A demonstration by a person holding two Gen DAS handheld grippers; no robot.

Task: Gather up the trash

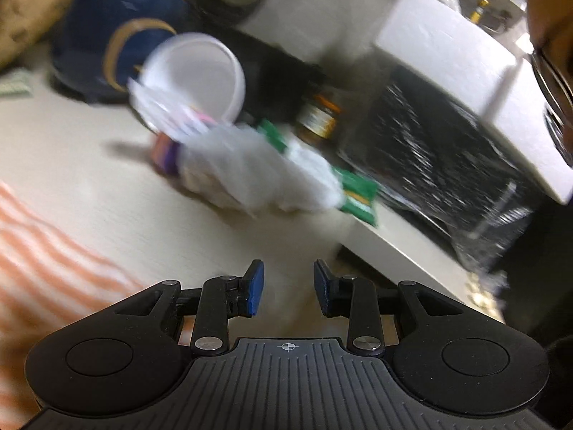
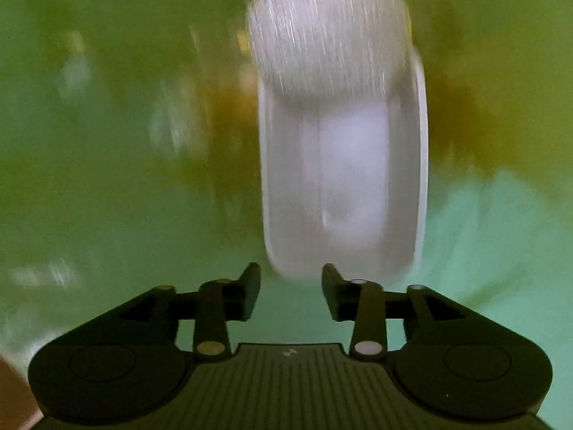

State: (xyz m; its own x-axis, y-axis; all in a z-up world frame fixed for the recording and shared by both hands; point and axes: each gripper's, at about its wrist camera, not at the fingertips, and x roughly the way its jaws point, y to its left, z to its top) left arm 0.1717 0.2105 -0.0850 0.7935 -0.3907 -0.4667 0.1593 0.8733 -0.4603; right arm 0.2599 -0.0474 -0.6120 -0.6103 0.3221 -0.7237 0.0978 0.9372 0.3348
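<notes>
One pale table (image 1: 89, 186), its edge running toward 4 o'clock, bare in front of the left gripper (image 1: 288, 288). One black bag (image 1: 440, 165) at 2 o'clock. One white cup (image 1: 195, 75) at 11, on its side above a trash pile (image 1: 265, 172): one crumpled tissue, two green wrappers. Left fingers spread, empty. Right gripper (image 2: 290, 292) spread; blurred white cup (image 2: 343, 165) at 12, just beyond the fingertips.

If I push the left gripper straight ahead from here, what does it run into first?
Probably the crumpled white wrapper lying on the table, ahead of the open left gripper. The white cup sits beyond, to the left. Blur makes depth uncertain.
</notes>
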